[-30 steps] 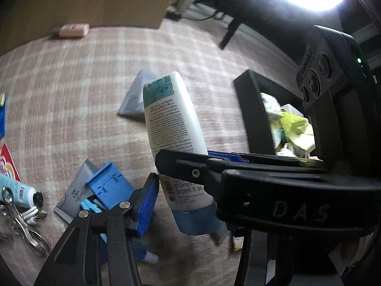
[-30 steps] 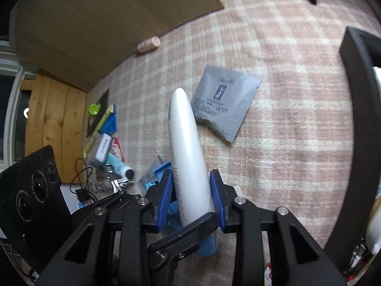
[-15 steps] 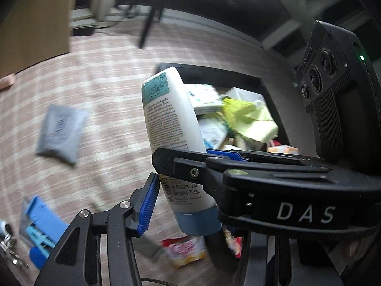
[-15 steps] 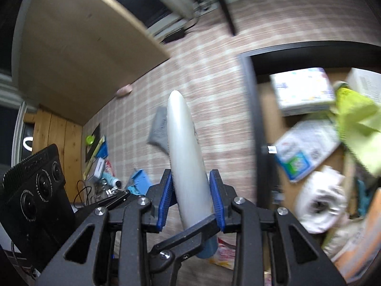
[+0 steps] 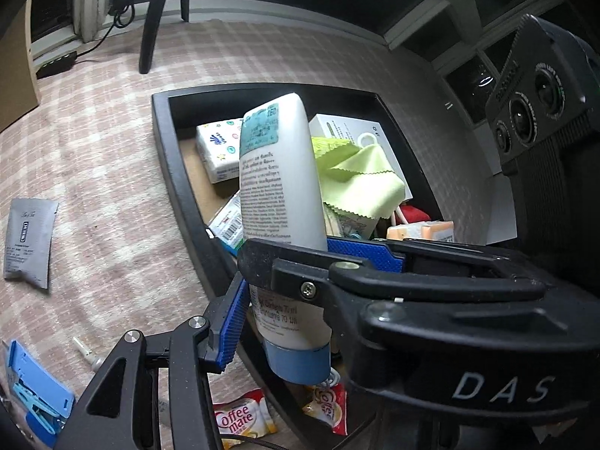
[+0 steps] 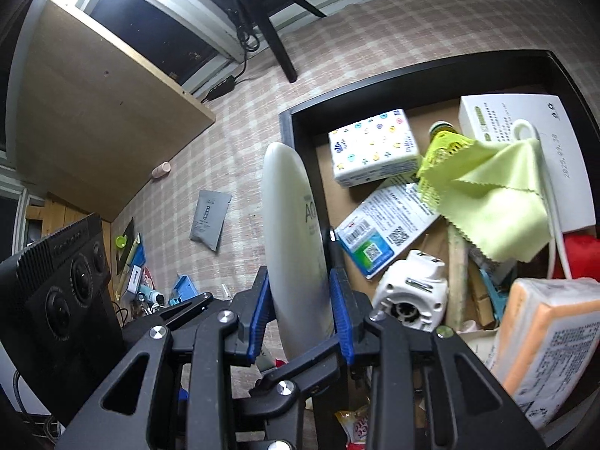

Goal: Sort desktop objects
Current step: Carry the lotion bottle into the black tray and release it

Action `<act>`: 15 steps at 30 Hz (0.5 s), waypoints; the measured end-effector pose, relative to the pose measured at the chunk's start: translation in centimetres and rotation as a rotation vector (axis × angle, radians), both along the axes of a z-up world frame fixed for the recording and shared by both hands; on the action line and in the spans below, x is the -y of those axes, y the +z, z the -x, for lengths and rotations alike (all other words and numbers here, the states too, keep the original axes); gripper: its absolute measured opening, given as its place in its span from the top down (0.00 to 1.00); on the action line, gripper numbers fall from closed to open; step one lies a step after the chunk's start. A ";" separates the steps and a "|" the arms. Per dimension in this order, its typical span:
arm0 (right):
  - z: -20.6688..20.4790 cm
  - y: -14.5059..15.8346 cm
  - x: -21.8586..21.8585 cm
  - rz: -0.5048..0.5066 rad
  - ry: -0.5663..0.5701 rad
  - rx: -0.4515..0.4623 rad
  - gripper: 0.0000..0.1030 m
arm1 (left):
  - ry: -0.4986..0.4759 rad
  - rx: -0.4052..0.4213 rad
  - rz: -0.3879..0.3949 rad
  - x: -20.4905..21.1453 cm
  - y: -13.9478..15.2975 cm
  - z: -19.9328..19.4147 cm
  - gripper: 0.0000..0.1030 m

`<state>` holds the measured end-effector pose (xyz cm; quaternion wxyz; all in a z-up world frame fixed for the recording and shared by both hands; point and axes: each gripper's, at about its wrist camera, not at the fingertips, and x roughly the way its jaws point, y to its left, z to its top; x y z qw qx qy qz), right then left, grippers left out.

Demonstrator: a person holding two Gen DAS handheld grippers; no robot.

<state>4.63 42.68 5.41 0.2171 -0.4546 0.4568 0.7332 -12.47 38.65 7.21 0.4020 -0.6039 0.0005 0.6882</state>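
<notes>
**Tube carried over the black tray**

Since the earlier frame, the white tube [image 6: 294, 247] is being shown carried away from the open plaid cloth and over the near-left wall of the black tray [image 6: 296, 112]; the grey foil sachet [image 6: 210, 217] is now being left behind at mid left of the right wrist view.

The tube is being gripped by the right gripper [image 6: 300, 318], its ribbed blue pads [image 6: 258, 311] being pressed flat against both smooth plastic sides. The tube's long axis is being held along the fingers, with the flat crimped end pointing toward the top of the frame and the blue cap [image 5: 298, 365] pointing toward the bottom, as is being shown in the left wrist view, where a teal label and fine print are being displayed on the flattened oval body.

The left gripper [image 5: 285, 288] is being held around the same tube; whether its fingers are being closed on it cannot be told.

Inside the tray, a soft patterned tissue pack [image 6: 375, 148], a pinked-edge lime cloth [image 6: 491, 195], a white box [image 6: 562, 142] and an orange-wrapped pack [image 6: 551, 337] are being shown heaped.
</notes>
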 end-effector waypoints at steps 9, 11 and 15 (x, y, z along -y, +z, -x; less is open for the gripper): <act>-1.1 1.6 -0.7 -0.092 -0.046 0.036 0.50 | 0.054 0.001 0.040 0.0 0.1 0.7 0.26; -1.4 2.2 -1.0 -0.125 -0.065 0.034 0.46 | 0.060 0.003 0.031 0.6 0.1 1.0 0.26; -1.6 2.6 -1.3 -0.125 -0.077 0.025 0.46 | 0.084 -0.006 0.021 1.6 0.7 1.3 0.27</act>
